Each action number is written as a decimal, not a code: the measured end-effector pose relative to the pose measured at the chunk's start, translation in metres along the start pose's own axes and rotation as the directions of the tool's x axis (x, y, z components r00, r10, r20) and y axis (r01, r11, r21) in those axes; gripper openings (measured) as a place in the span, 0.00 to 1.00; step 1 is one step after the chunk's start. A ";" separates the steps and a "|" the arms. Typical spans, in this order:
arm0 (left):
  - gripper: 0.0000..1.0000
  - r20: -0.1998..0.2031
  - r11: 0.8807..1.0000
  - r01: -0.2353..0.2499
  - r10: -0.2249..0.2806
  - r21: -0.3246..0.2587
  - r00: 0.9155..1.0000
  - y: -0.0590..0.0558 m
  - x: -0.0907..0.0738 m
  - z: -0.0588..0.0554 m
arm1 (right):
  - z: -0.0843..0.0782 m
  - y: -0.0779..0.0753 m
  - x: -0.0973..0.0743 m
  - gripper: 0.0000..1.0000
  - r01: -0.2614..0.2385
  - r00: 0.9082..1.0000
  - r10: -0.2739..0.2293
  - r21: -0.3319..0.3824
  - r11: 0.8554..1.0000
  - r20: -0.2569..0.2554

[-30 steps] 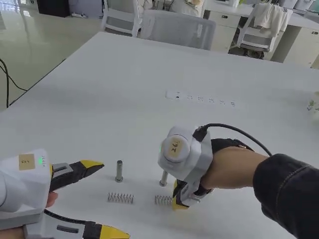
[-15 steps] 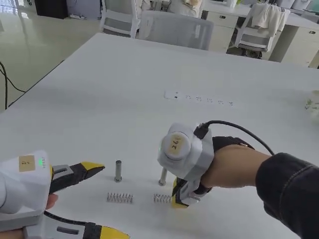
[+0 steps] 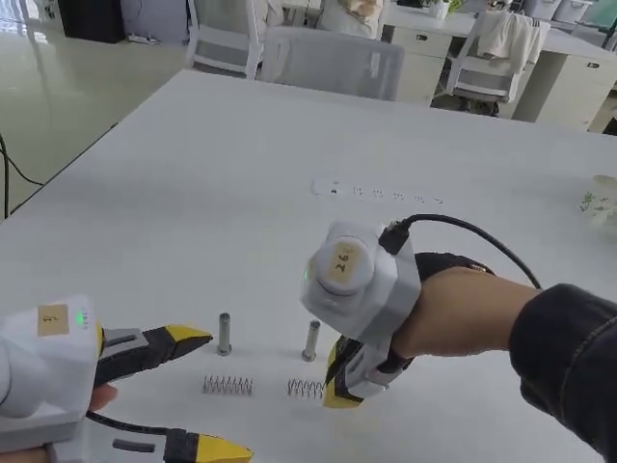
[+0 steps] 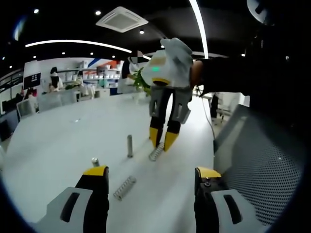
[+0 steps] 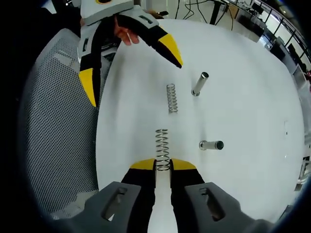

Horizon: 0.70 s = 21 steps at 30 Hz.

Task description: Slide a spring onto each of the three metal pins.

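One flat-lying spring (image 5: 162, 143), end pinched by the right hand-held gripper (image 5: 163, 167), points straight ahead; pin (image 5: 210, 144) just beside the spring.

White worktable (image 3: 212, 174), grey mesh chair (image 3: 333, 60) behind it, glossy pale floor (image 3: 67, 87), office desks (image 3: 564, 92) beyond, ceiling strip lights (image 4: 73, 43)

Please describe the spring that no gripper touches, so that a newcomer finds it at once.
On the white table, two springs lie before two upright pins. The free spring is nearer the open left gripper, in front of the left pin. Its neighbour has one end in the jaws of the right gripper; this one lies untouched.
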<state>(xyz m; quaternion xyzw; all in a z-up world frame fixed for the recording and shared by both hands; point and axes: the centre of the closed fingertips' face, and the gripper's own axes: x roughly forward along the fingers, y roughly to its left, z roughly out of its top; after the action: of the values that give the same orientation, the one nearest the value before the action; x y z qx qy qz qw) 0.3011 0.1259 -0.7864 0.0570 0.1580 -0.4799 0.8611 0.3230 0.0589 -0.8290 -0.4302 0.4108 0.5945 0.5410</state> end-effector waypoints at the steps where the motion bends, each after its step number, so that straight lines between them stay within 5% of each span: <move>1: 0.64 0.001 1.000 0.006 -0.006 0.004 1.000 -0.002 0.000 0.001 | 0.002 0.001 -0.001 0.08 -0.002 1.000 0.002 -0.007 1.000 0.001; 21: 0.40 0.015 0.995 0.085 -0.086 0.056 0.996 -0.019 0.011 0.009 | 0.020 0.021 -0.010 0.08 -0.032 0.999 0.033 -0.096 0.995 0.001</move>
<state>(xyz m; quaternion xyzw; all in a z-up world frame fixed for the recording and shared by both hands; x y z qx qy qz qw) 0.2921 0.1044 -0.7807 0.0696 0.1394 -0.5211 0.8391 0.3009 0.0739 -0.8132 -0.4481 0.3880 0.6228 0.5106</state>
